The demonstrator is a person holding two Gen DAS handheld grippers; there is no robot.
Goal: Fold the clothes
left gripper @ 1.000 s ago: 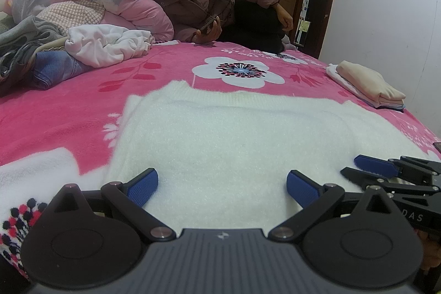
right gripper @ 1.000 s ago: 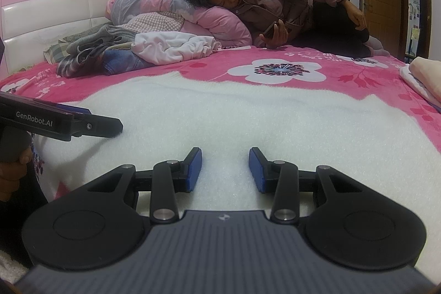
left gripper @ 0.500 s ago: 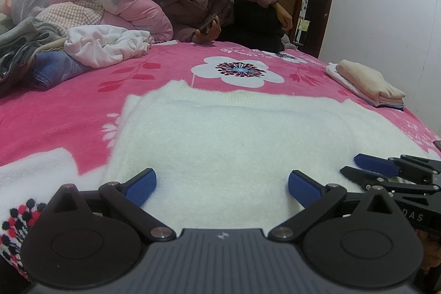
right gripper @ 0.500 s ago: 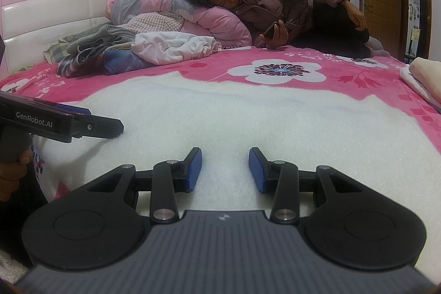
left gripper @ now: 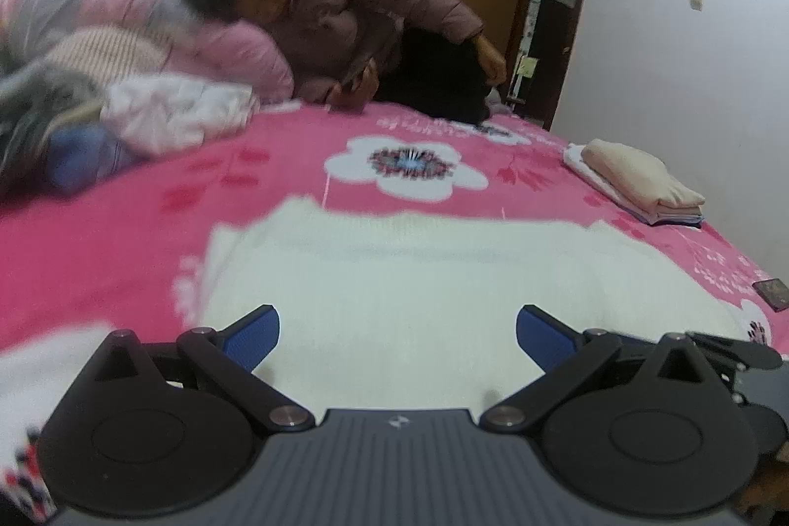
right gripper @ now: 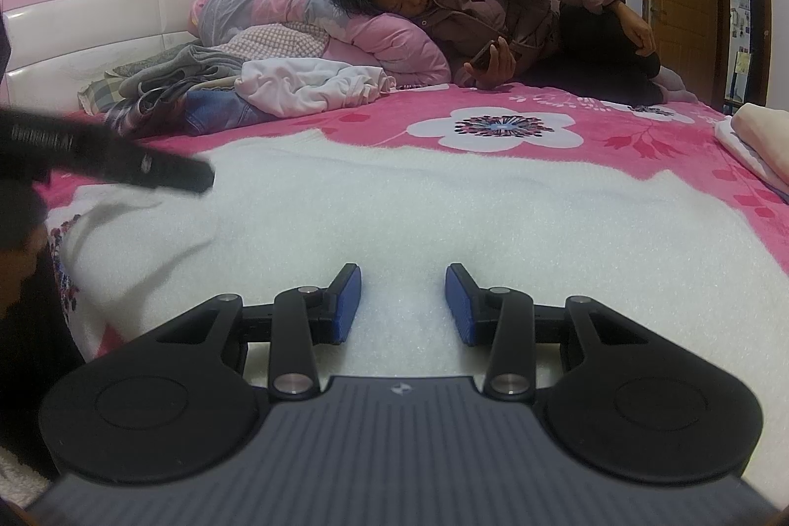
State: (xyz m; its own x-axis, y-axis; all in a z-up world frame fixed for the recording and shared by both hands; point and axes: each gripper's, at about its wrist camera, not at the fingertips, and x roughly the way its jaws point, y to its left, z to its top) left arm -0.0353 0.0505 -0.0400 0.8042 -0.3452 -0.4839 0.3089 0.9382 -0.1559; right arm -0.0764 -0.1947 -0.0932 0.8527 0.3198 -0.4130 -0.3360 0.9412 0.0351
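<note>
The left gripper (left gripper: pixel 397 331) has swung: its view is now smeared with motion blur, and the white sweater (left gripper: pixel 444 279) sits a little lower and further off in it than half a second ago. In the right wrist view its black body (right gripper: pixel 123 161) has risen and tilted, its tip now pointing down at the sweater, blurred where it was sharp before.

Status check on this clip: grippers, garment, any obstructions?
Left gripper open wide, right gripper open narrower, both empty. Fluffy white sweater lies flat, unfolded, on pink floral blanket. Nothing on the sweater.
</note>
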